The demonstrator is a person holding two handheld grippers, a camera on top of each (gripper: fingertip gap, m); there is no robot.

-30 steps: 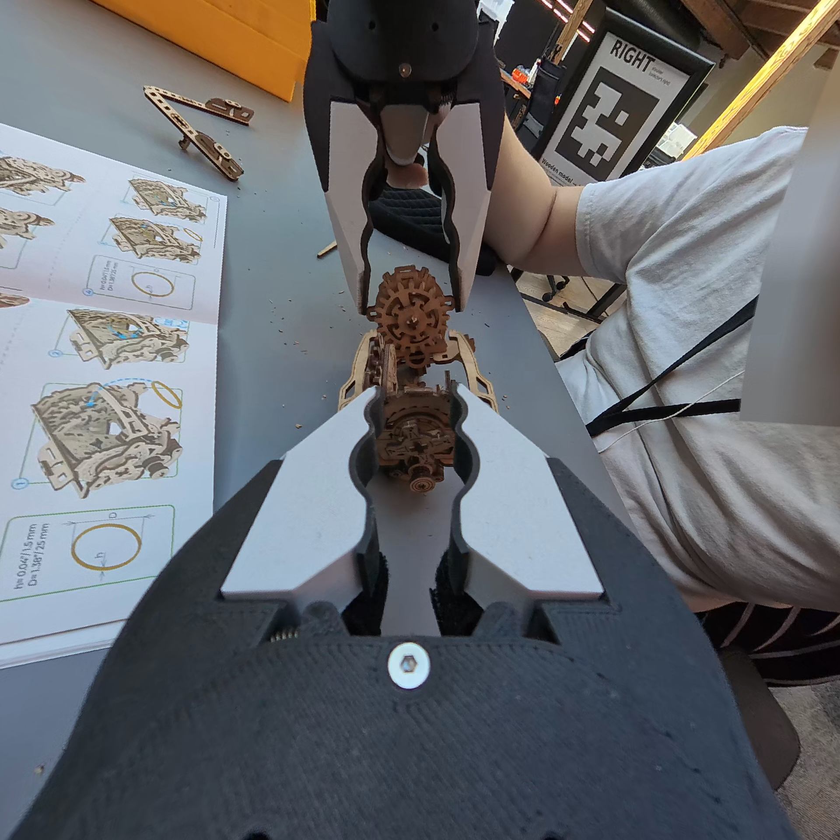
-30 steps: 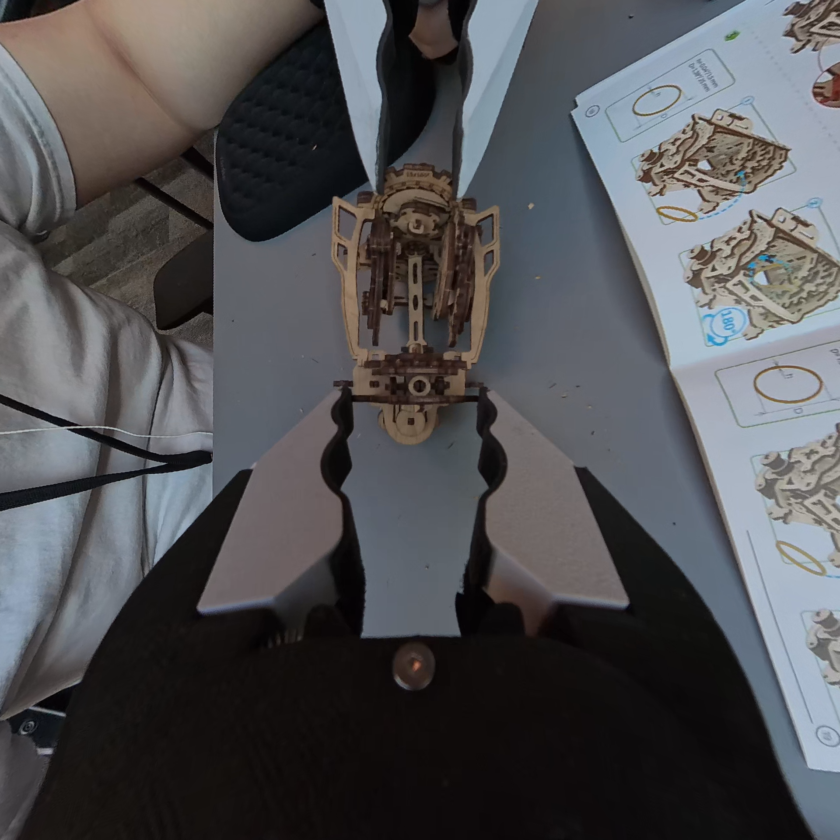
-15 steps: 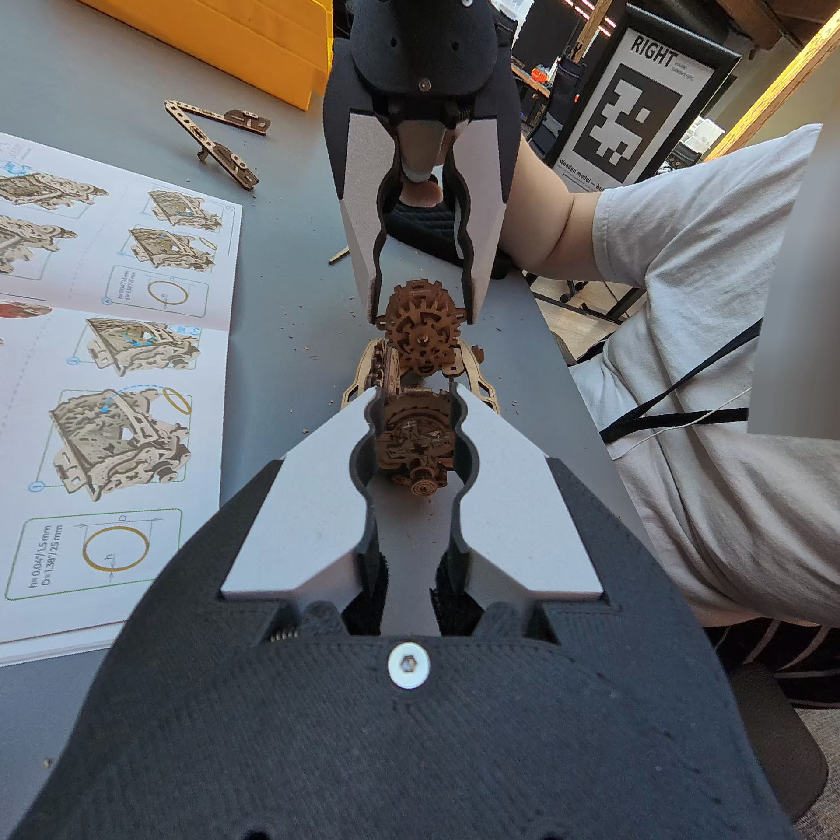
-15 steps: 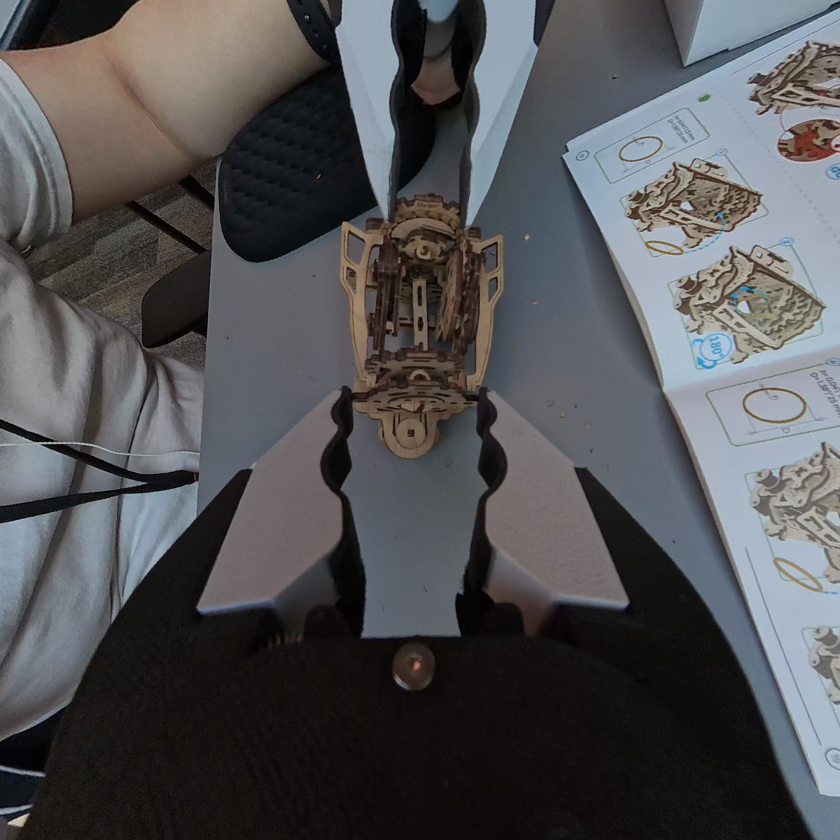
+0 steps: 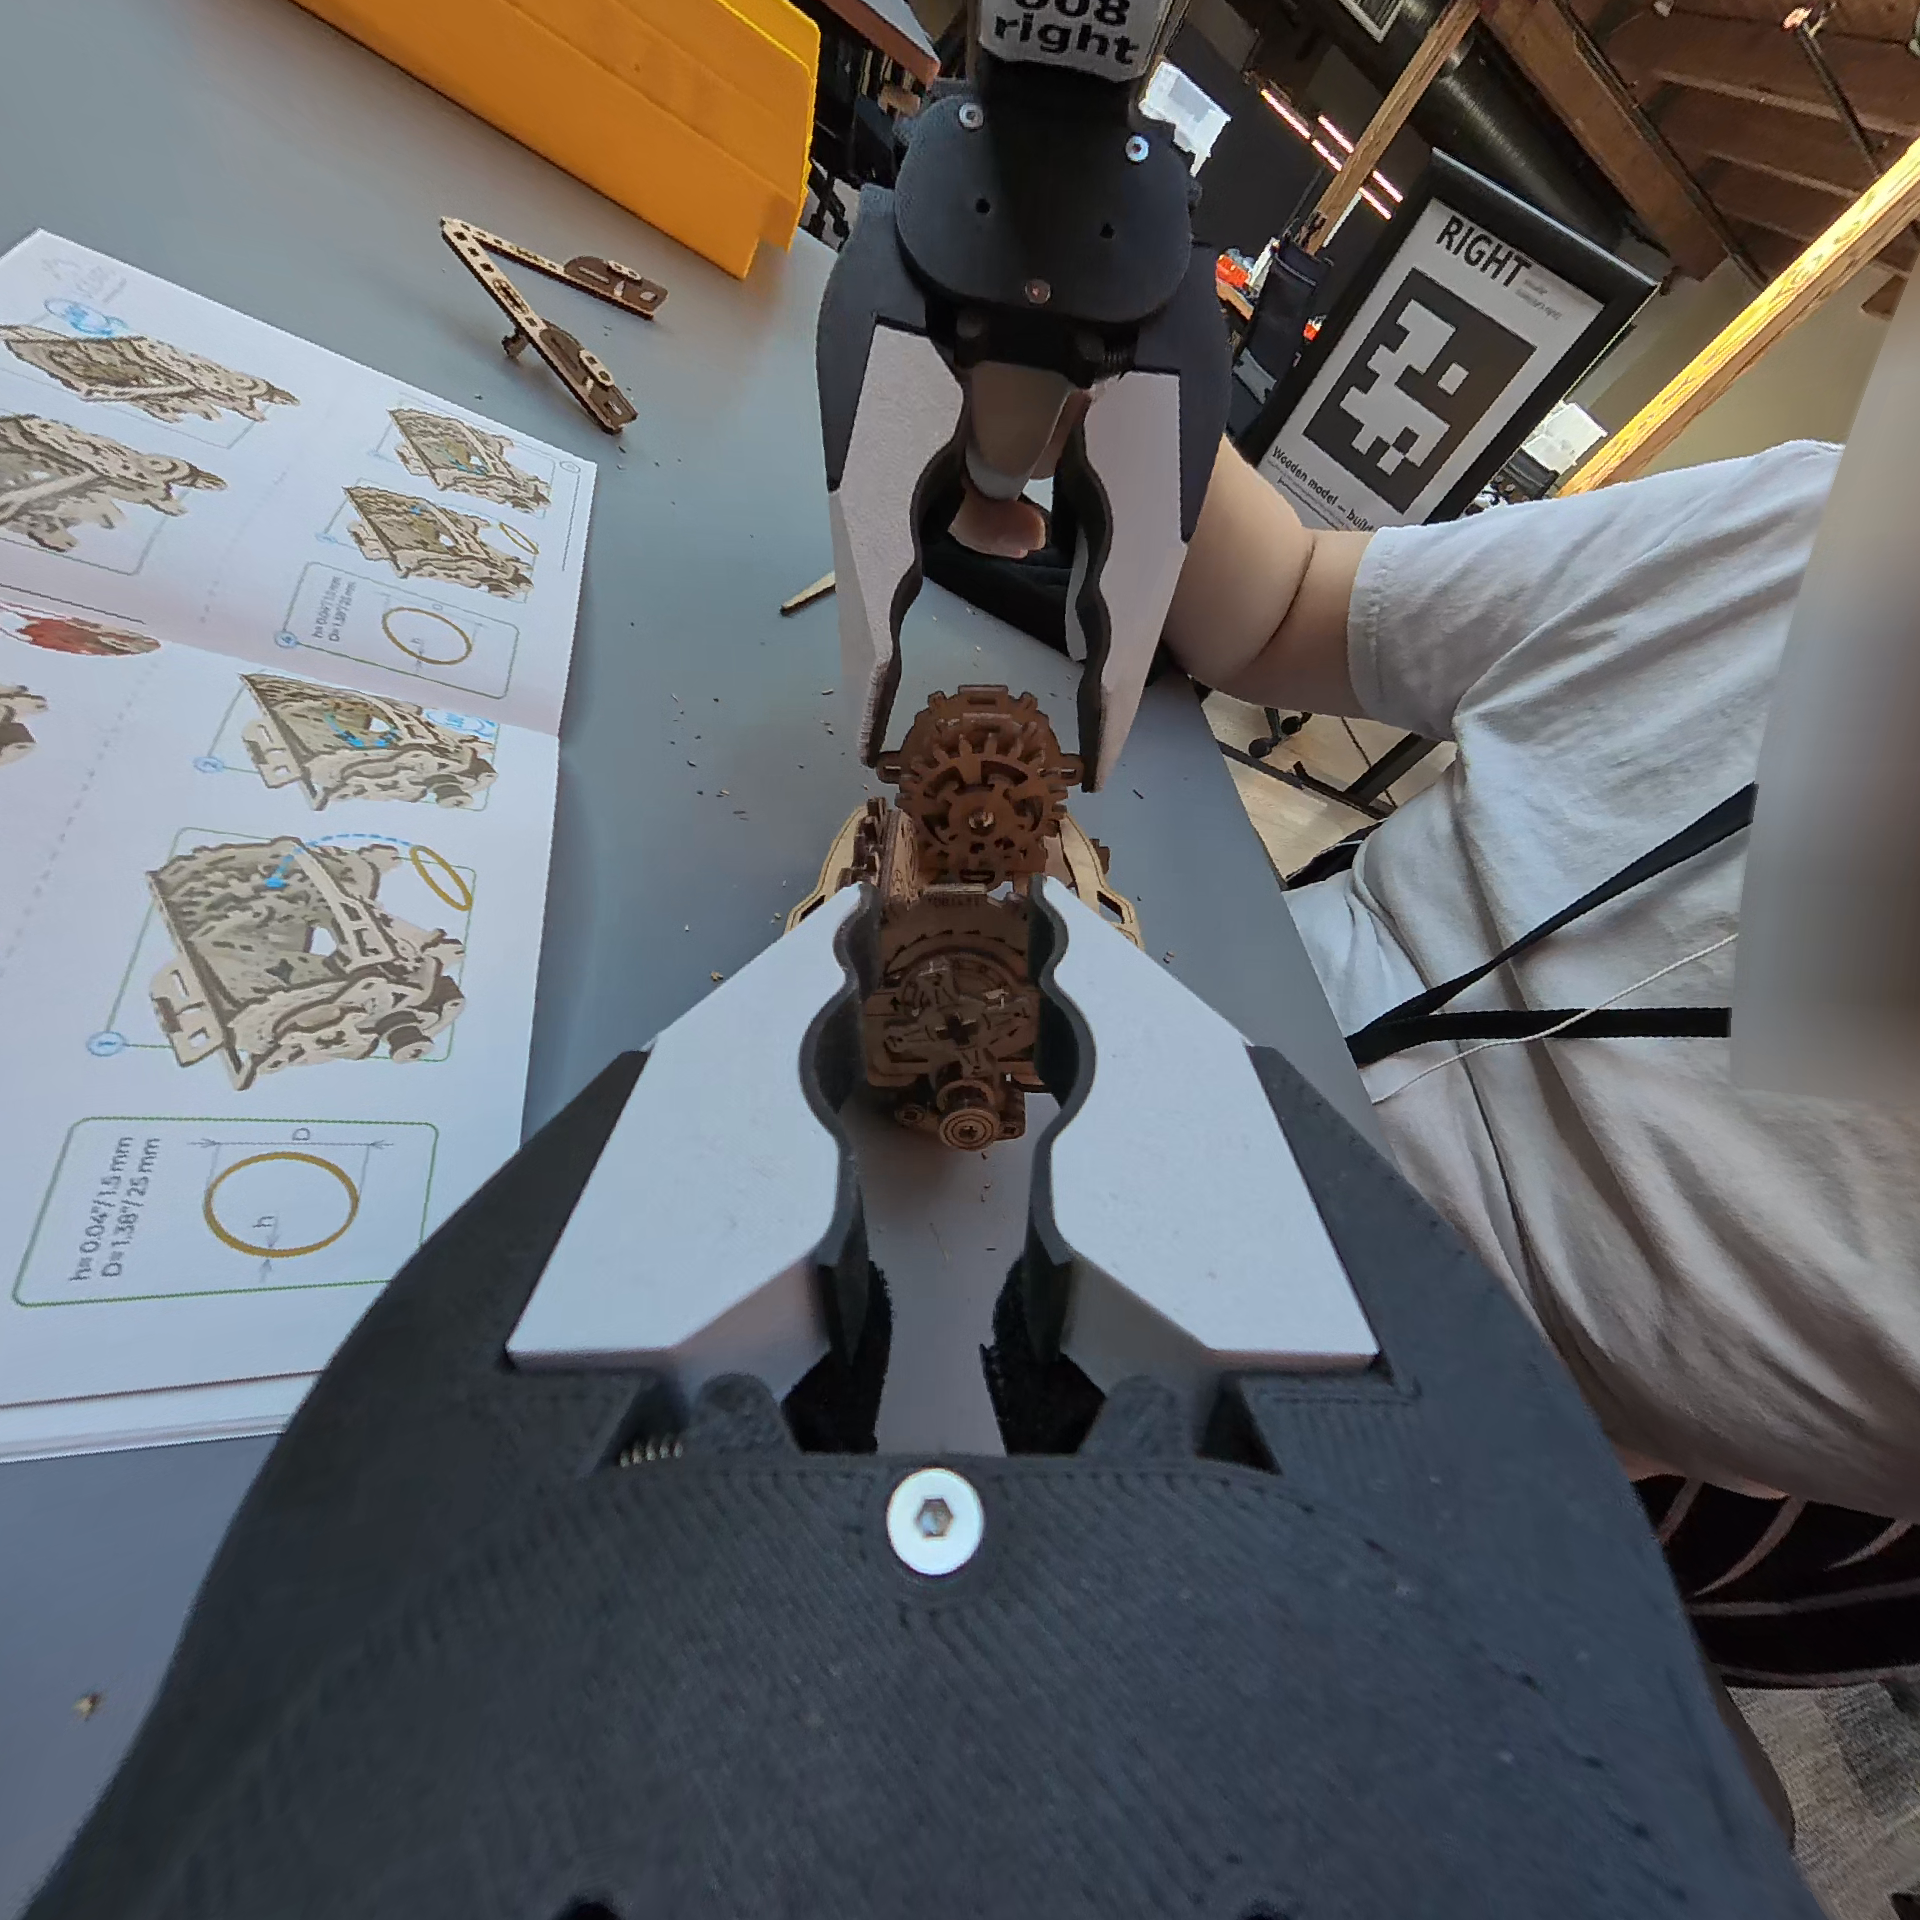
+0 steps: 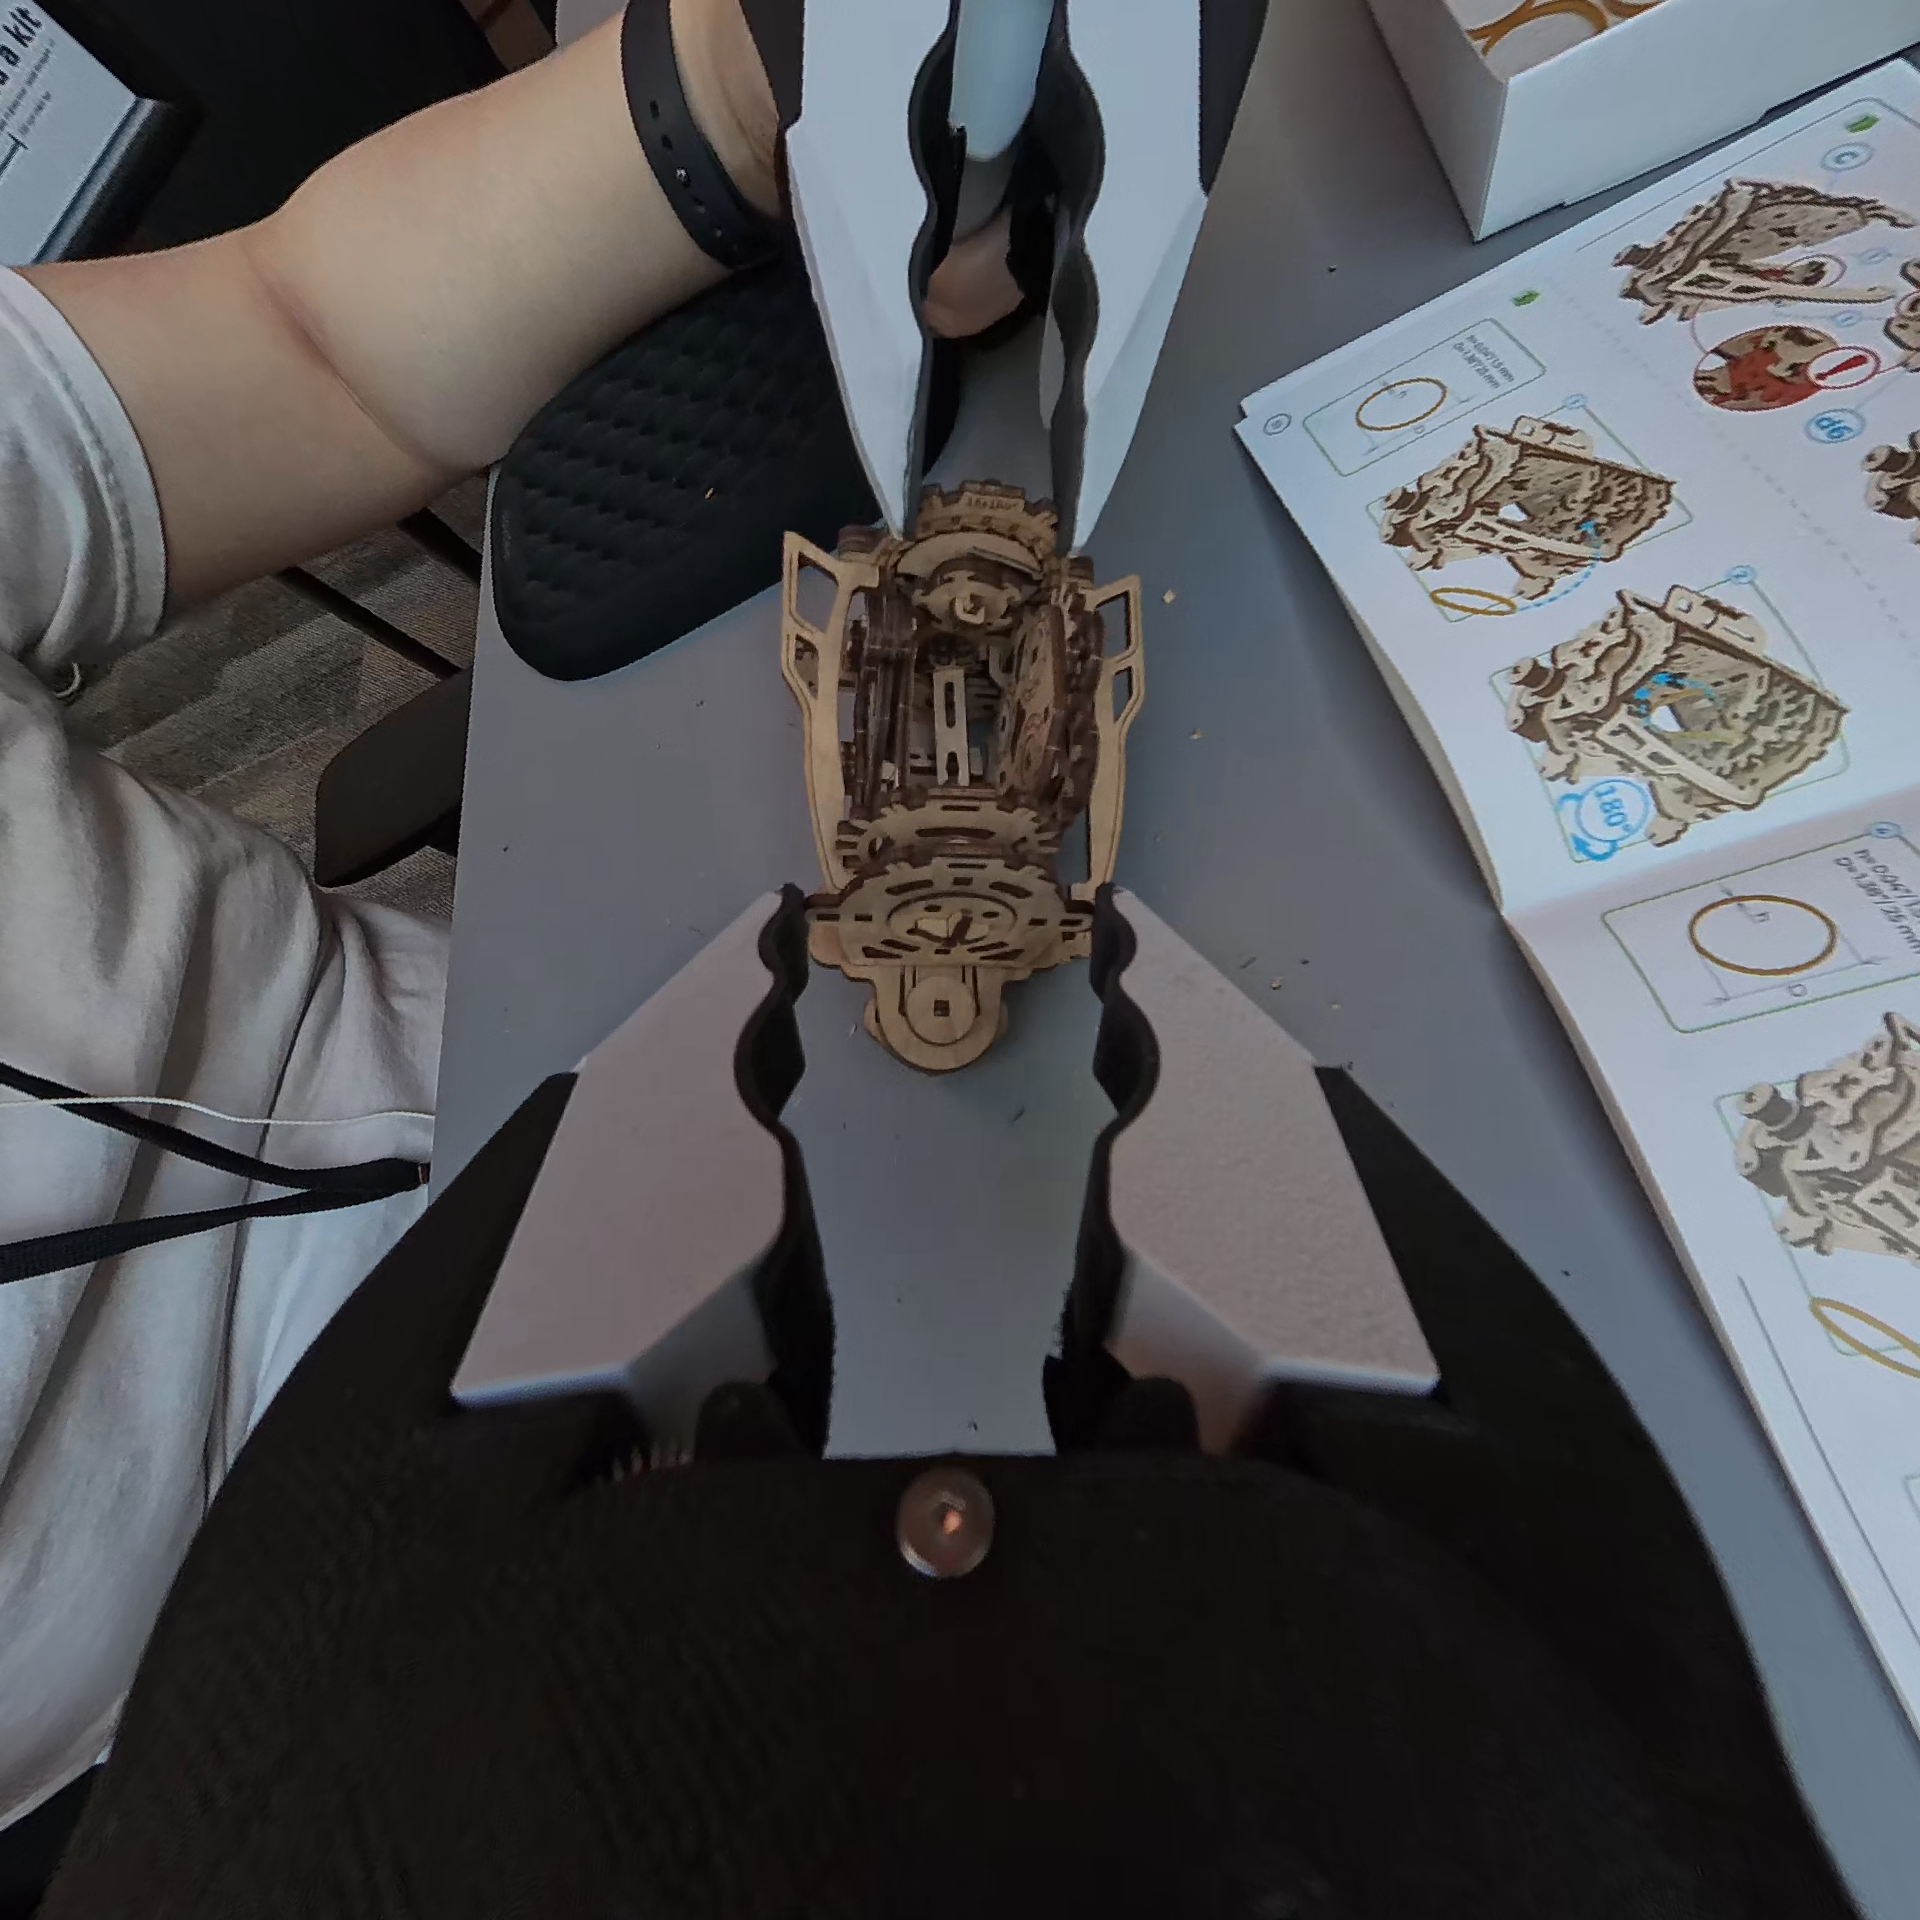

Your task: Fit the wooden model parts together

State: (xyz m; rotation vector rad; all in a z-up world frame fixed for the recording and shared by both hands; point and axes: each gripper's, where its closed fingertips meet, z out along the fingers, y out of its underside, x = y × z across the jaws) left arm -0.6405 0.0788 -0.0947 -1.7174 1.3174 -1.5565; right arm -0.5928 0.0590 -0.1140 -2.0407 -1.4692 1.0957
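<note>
A wooden gear model sits between both grippers over the grey table near its edge. My left gripper is shut on one end of it, the knob end facing the camera. My right gripper is shut on the opposite end, its fingertips pressing the sides of the round gear plate. In the left wrist view the right gripper clamps the gear wheel. In the right wrist view the left gripper pinches the model's far end. I cannot tell if the model touches the table.
An open instruction booklet lies beside the model and shows in the right wrist view. Loose wooden strips and a yellow bin are farther back. A white box is at the corner. A person's arm and black chair are past the edge. Spacing between my two grippers at the tips: around 7 cm.
Both grippers have kept their hold and moved together with the model. Its gear-plate end has tipped up toward the right wrist camera. The white box has come into view.
</note>
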